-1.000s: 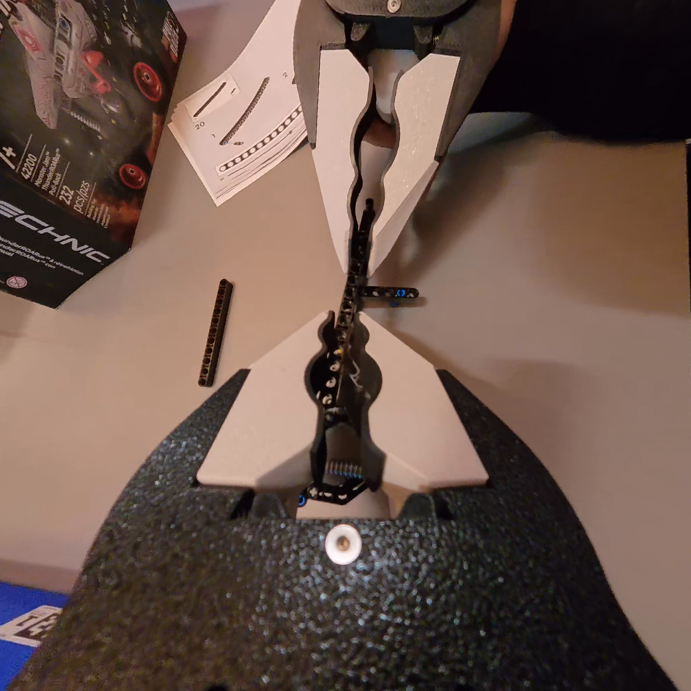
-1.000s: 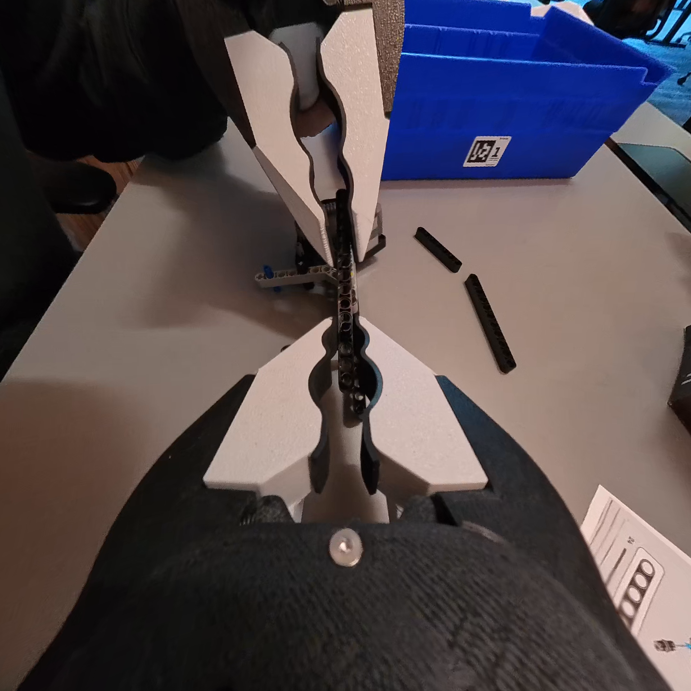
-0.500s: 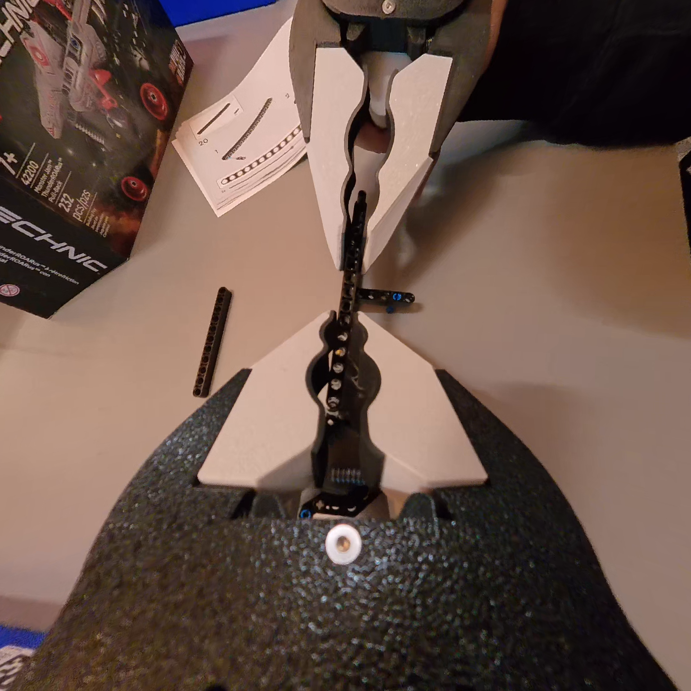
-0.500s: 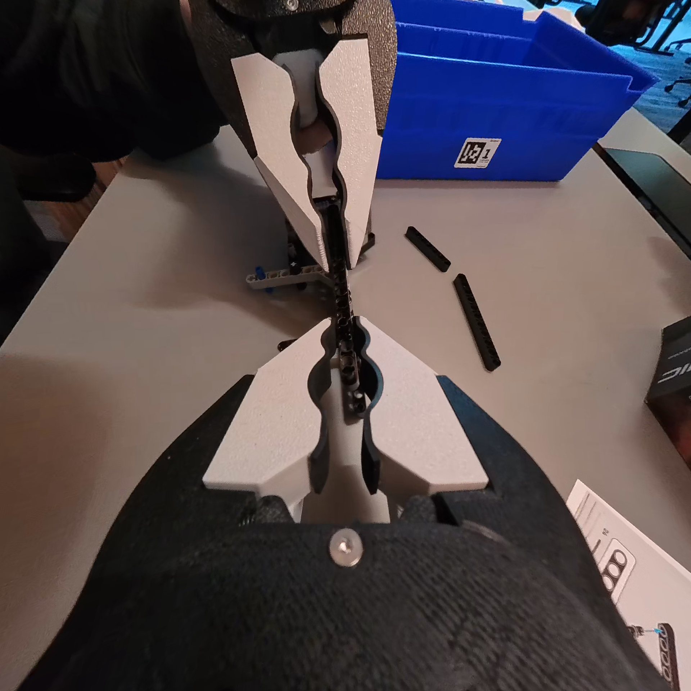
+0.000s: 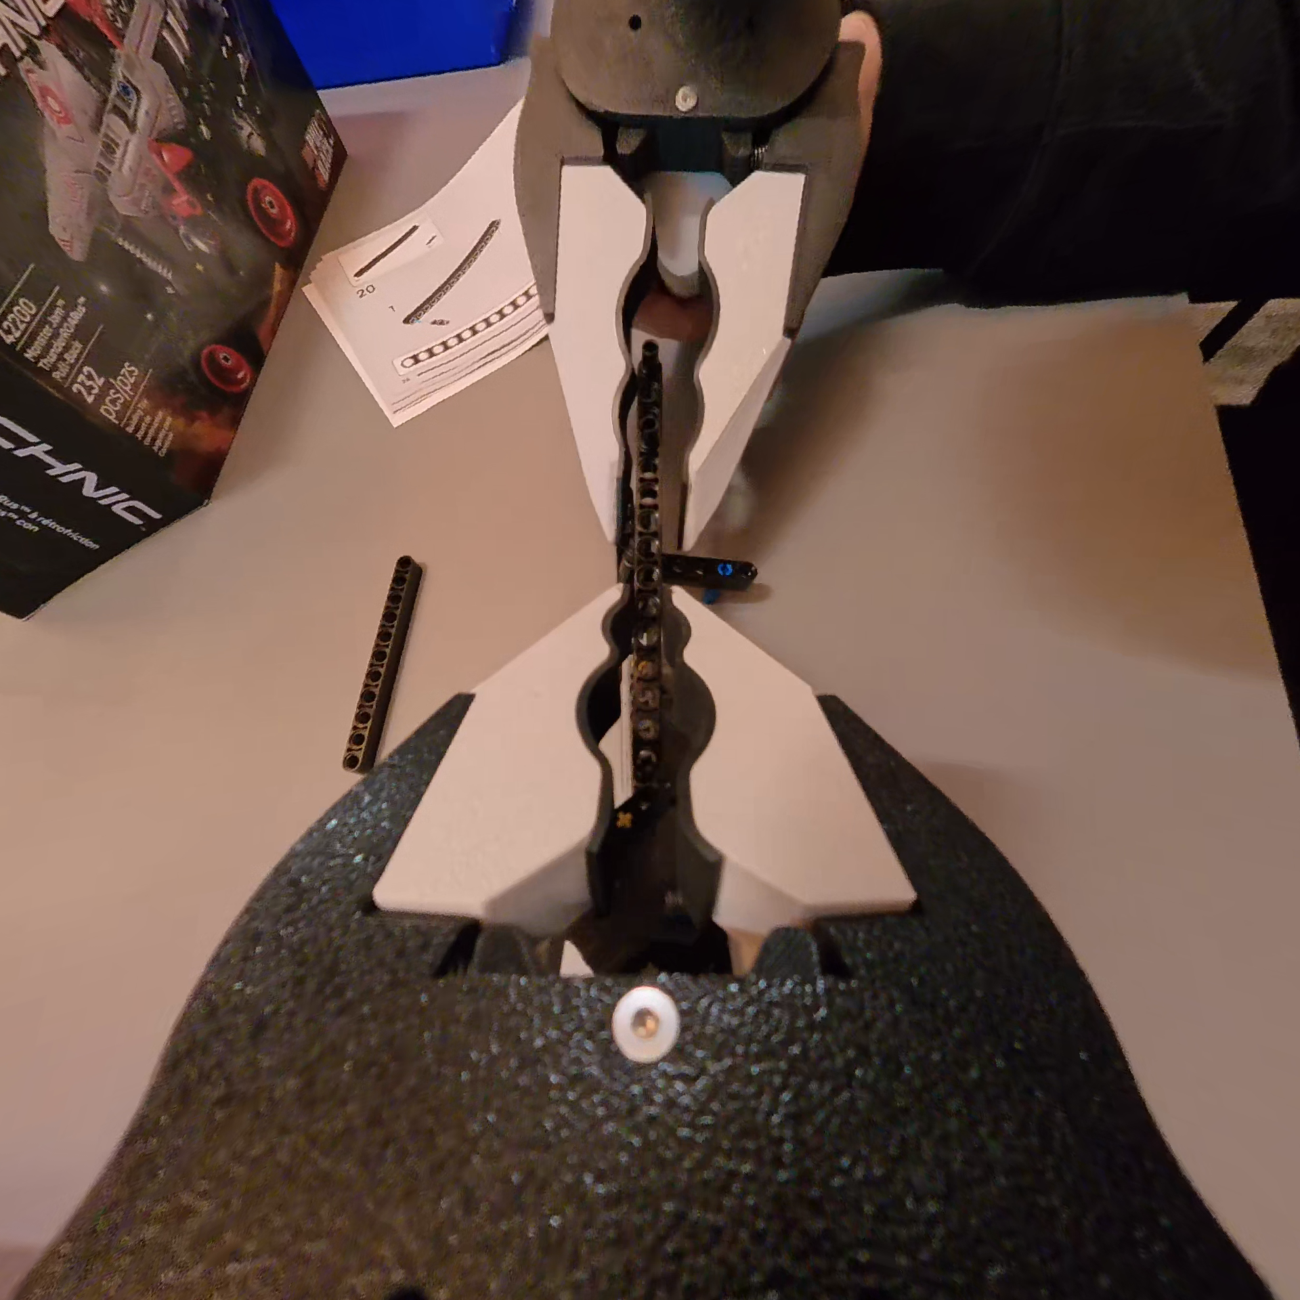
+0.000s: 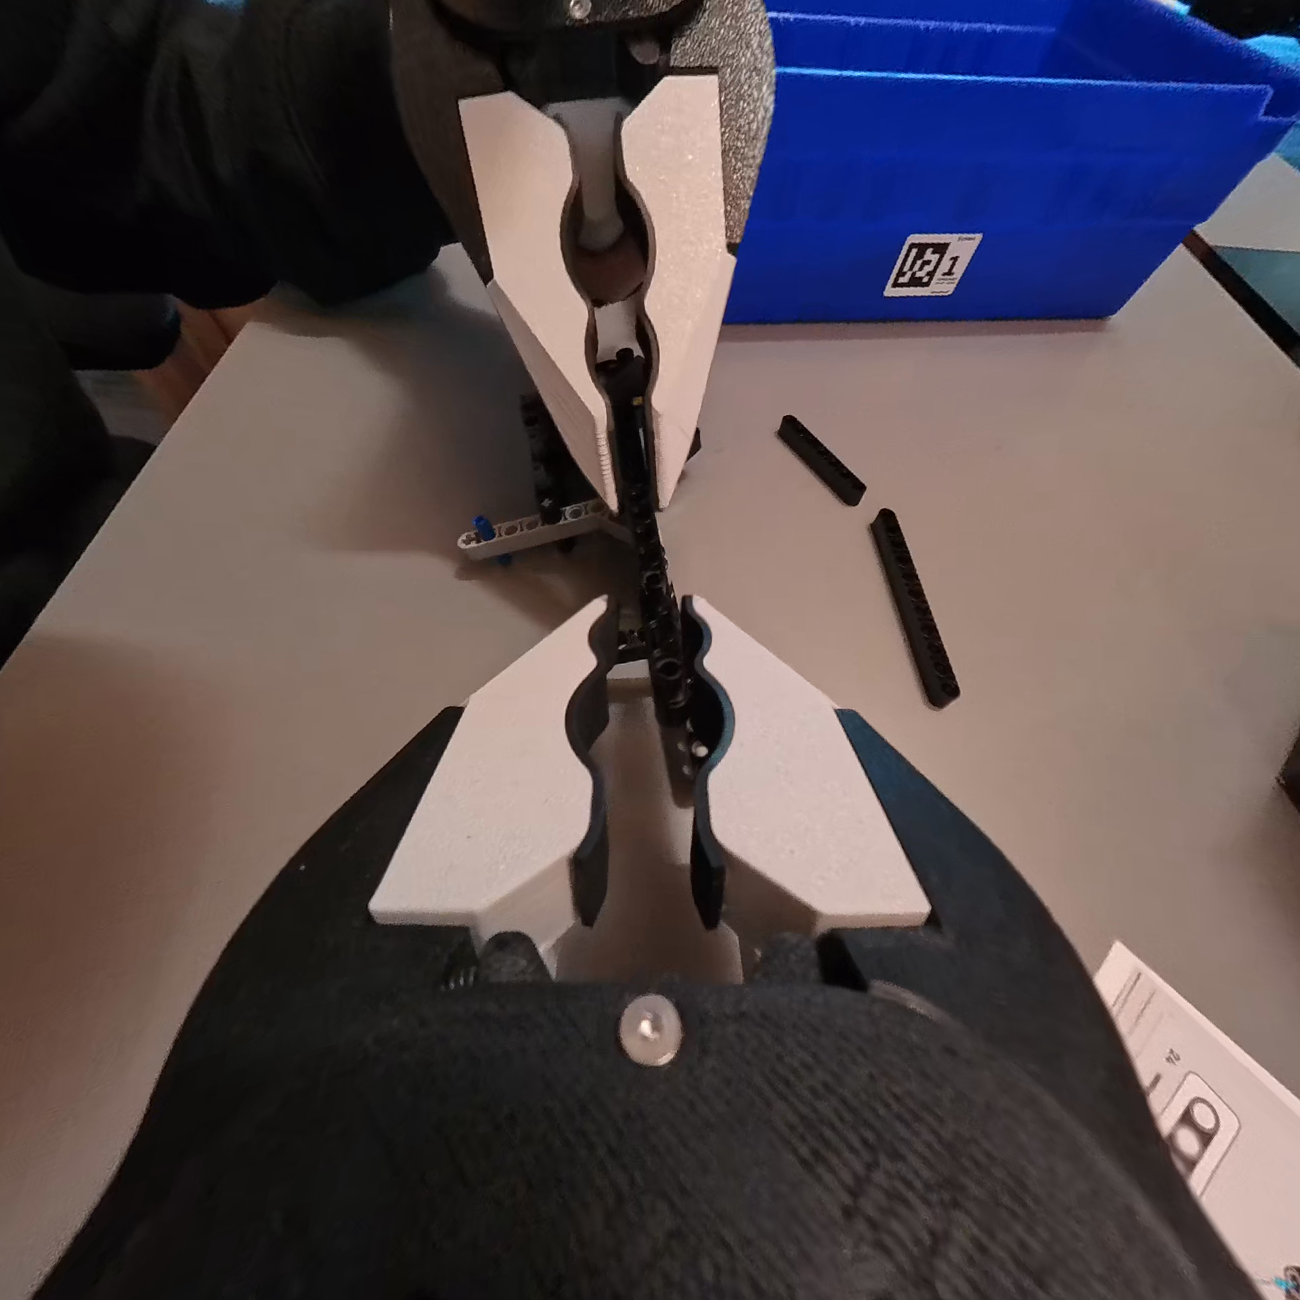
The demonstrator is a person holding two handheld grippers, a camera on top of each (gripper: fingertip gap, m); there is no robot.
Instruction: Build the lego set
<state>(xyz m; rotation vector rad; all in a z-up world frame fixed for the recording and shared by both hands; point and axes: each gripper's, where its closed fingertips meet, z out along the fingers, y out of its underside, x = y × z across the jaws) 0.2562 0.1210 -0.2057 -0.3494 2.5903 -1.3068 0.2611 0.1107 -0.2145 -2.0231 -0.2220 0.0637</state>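
A long black holed beam (image 5: 646,563) with a small black piece at its near end spans between my two grippers above the grey table (image 5: 985,668). My left gripper (image 5: 647,605) is shut on its near half. My right gripper (image 5: 651,534) faces it from the far side. In the right wrist view the right gripper (image 6: 647,605) has its jaws a little apart. The beam (image 6: 651,563) leans on the right finger with a gap at the left finger. The left gripper (image 6: 636,499) clamps the far end.
A loose black beam (image 5: 383,661) lies on the left, and two show in the right wrist view (image 6: 821,459) (image 6: 914,608). A grey beam with blue pins (image 6: 534,531) lies under the grippers. The set box (image 5: 126,281), instruction booklet (image 5: 436,309) and blue bin (image 6: 985,176) ring the work area. Less than 4 cm separates the two grippers' tips.
My right gripper's jaws have widened slightly around the beam. Both grippers have shifted a little, and the beam now sits straighter between them.
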